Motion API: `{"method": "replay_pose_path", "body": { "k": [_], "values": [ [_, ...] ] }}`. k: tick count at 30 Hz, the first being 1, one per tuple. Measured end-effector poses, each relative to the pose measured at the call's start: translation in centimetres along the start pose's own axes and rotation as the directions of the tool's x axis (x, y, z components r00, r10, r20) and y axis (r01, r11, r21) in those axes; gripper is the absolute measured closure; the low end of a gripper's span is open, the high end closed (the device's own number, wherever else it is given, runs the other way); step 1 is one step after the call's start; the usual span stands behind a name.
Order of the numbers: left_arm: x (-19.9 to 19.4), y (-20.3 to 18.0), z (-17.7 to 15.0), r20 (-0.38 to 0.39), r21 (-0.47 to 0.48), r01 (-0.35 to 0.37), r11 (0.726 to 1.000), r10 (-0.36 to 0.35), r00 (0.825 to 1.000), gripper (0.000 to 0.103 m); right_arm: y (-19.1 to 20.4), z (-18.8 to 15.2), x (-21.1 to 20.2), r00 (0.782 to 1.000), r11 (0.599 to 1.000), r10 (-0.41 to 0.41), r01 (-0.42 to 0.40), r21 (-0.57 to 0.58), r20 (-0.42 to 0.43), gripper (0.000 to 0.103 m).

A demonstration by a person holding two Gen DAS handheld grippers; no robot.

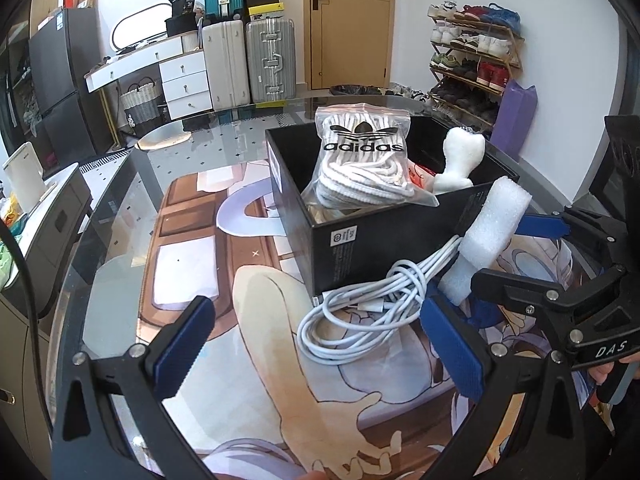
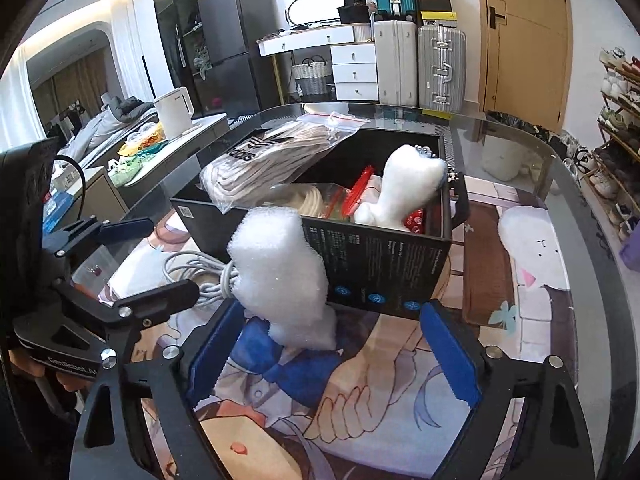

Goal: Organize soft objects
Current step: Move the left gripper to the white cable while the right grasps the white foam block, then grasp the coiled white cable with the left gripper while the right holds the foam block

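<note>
A black box (image 1: 384, 236) (image 2: 380, 264) stands on the glass table. It holds a clear Adidas bag of white laces (image 1: 360, 164) (image 2: 264, 160) and a white plush bone (image 1: 460, 160) (image 2: 400, 188). A white foam piece (image 1: 490, 236) (image 2: 280, 272) leans on the box's near side, with a coiled white cable (image 1: 360, 312) (image 2: 196, 268) beside it. My left gripper (image 1: 316, 352) is open, its fingers either side of the cable. My right gripper (image 2: 332, 356) is open just in front of the foam and is not touching it.
A printed mat (image 1: 224, 288) (image 2: 532, 276) covers the glass table. Behind stand suitcases (image 1: 248, 64), a white drawer unit (image 1: 186, 84), a door (image 2: 524, 36) and a shoe rack (image 1: 472, 56). A side counter (image 2: 176, 136) carries a white kettle.
</note>
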State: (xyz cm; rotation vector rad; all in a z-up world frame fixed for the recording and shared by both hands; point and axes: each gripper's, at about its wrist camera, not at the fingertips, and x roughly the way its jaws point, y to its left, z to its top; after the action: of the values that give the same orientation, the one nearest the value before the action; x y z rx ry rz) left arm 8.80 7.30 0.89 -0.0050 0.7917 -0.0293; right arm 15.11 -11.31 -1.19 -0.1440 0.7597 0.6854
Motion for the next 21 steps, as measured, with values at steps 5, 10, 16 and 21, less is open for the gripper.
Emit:
{"method": "replay_pose_path", "body": {
  "k": [5,10,16,21],
  "values": [
    [0.1,-0.1,-0.1,-0.010,0.007,0.004,1.000,-0.004,1.000,0.000,0.0,0.1,-0.1,1.000,0.999,0.030,-0.030,-0.011,0.001,0.023],
    [0.2,-0.5,-0.1,-0.025,0.019,0.018,1.000,-0.018,1.000,0.000,0.1,0.1,0.0,0.999,0.998,0.051,-0.051,-0.022,-0.005,0.041],
    [0.5,-0.5,-0.1,-0.037,0.022,0.028,0.999,-0.028,0.999,0.000,0.4,-0.1,-0.4,0.998,0.996,0.068,-0.068,-0.049,-0.003,0.058],
    [0.7,-0.2,-0.1,-0.046,-0.003,0.054,0.999,-0.054,0.997,0.000,0.4,0.2,-1.7,0.997,0.996,0.066,-0.064,-0.065,0.031,0.065]
  ]
}}
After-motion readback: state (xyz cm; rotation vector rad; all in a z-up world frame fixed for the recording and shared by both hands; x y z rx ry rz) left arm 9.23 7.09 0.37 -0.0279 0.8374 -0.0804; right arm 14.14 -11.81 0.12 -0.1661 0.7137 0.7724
